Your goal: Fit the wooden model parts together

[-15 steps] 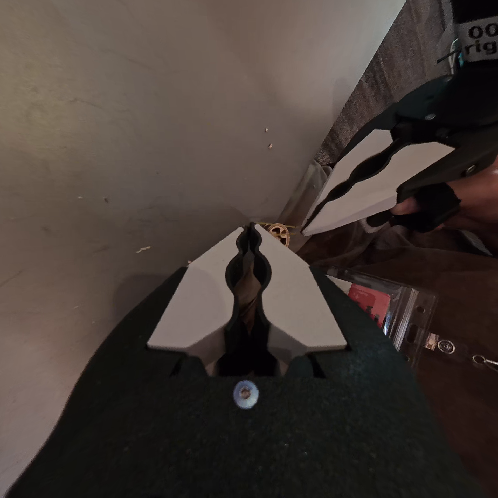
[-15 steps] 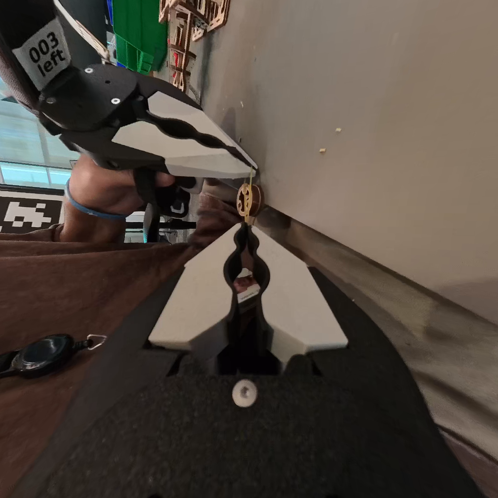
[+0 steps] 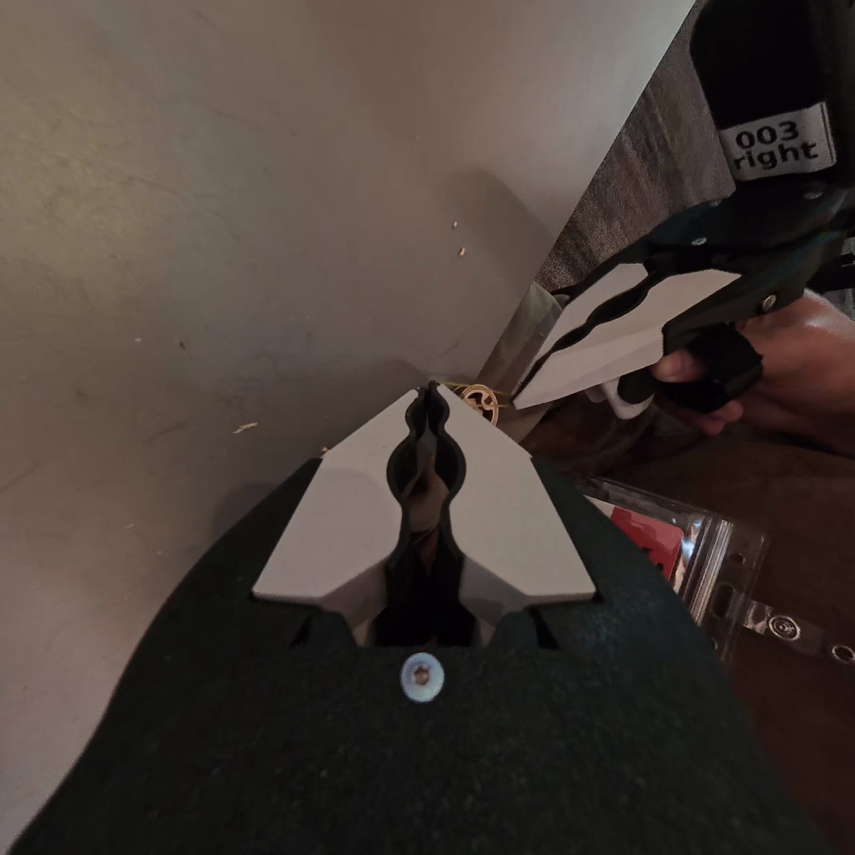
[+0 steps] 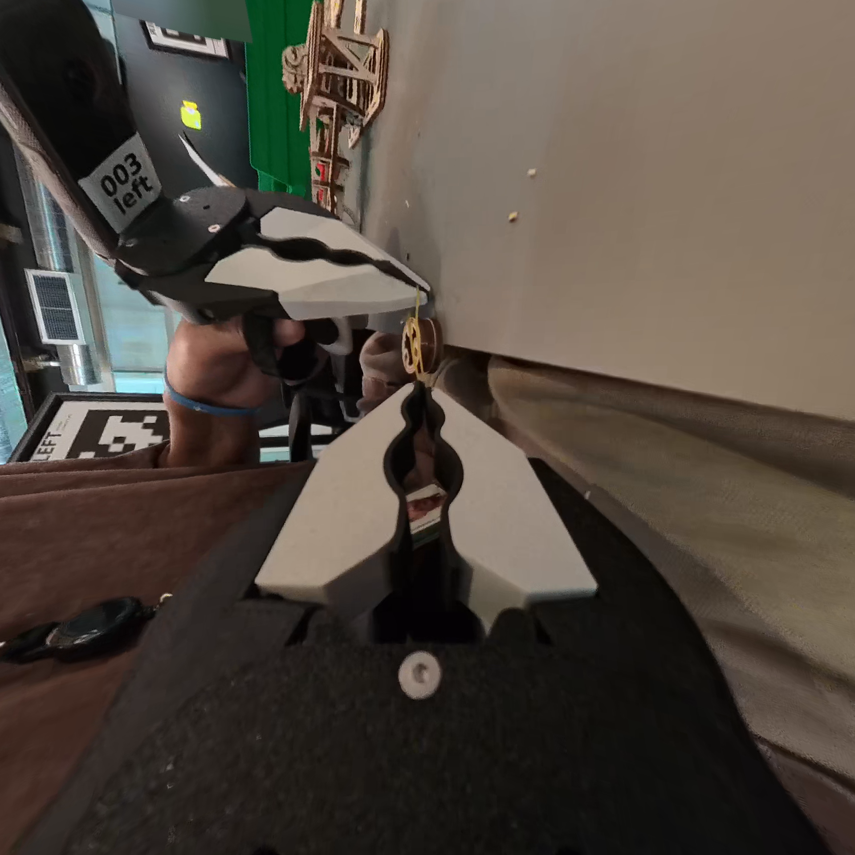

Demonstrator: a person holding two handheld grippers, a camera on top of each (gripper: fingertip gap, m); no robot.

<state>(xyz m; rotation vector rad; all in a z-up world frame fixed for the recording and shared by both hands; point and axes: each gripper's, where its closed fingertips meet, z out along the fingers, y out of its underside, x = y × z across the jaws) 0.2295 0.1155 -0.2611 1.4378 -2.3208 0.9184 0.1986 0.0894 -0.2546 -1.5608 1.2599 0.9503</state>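
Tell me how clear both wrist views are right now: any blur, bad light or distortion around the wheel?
Left wrist view: dim, warm light; the wheel is sharp but half hidden behind the left gripper; wide-angle bending at the edges. Right wrist view: brighter; wheel and band crisp; the cloth at lower right is smeared.

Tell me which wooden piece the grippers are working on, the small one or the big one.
The small round wooden wheel at the table edge, between the tips of the left gripper and right gripper. The big wooden model stands far back, untouched.
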